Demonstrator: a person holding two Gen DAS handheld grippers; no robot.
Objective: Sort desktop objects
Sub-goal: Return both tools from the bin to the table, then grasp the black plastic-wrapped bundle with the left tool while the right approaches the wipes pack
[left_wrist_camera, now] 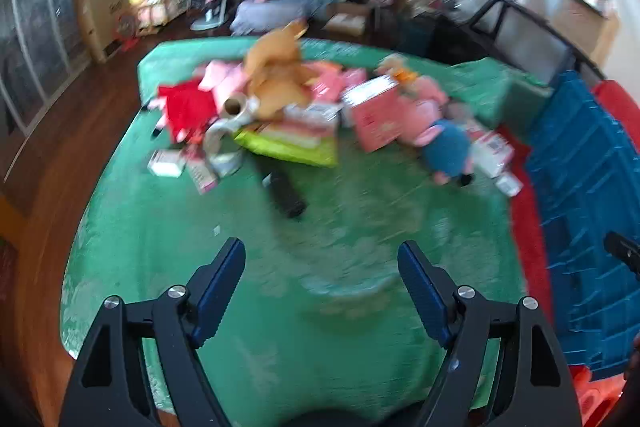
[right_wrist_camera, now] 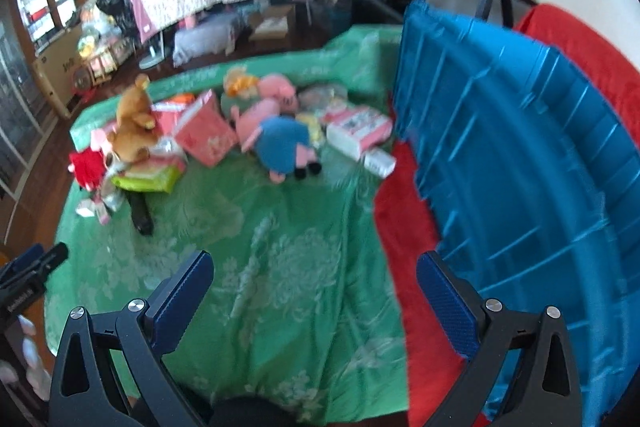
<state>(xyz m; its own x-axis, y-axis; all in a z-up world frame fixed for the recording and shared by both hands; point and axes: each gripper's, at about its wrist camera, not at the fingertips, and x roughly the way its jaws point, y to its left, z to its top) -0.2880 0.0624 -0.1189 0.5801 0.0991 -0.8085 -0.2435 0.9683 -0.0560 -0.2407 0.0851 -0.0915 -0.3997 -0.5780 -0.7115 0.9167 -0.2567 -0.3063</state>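
A pile of objects lies at the far side of the green cloth (left_wrist_camera: pixel 280 267): a brown plush bear (left_wrist_camera: pixel 276 75), a red garment (left_wrist_camera: pixel 186 107), a pink box (left_wrist_camera: pixel 376 115), a blue and pink plush pig (left_wrist_camera: pixel 444 147), a lime green packet (left_wrist_camera: pixel 292 147) and a black object (left_wrist_camera: pixel 286 193). My left gripper (left_wrist_camera: pixel 322 267) is open and empty above bare cloth, well short of the pile. My right gripper (right_wrist_camera: pixel 314 287) is open and empty, with the plush pig (right_wrist_camera: pixel 282 143), pink box (right_wrist_camera: pixel 206 135) and bear (right_wrist_camera: pixel 134 127) far ahead.
A large blue plastic crate (right_wrist_camera: pixel 520 167) stands at the right on a red cloth (right_wrist_camera: pixel 404 227), close to my right gripper's right finger; it also shows in the left wrist view (left_wrist_camera: pixel 584 207). White and pink boxes (right_wrist_camera: pixel 358 127) lie near the crate. Wooden floor (left_wrist_camera: pixel 44 167) is left of the table.
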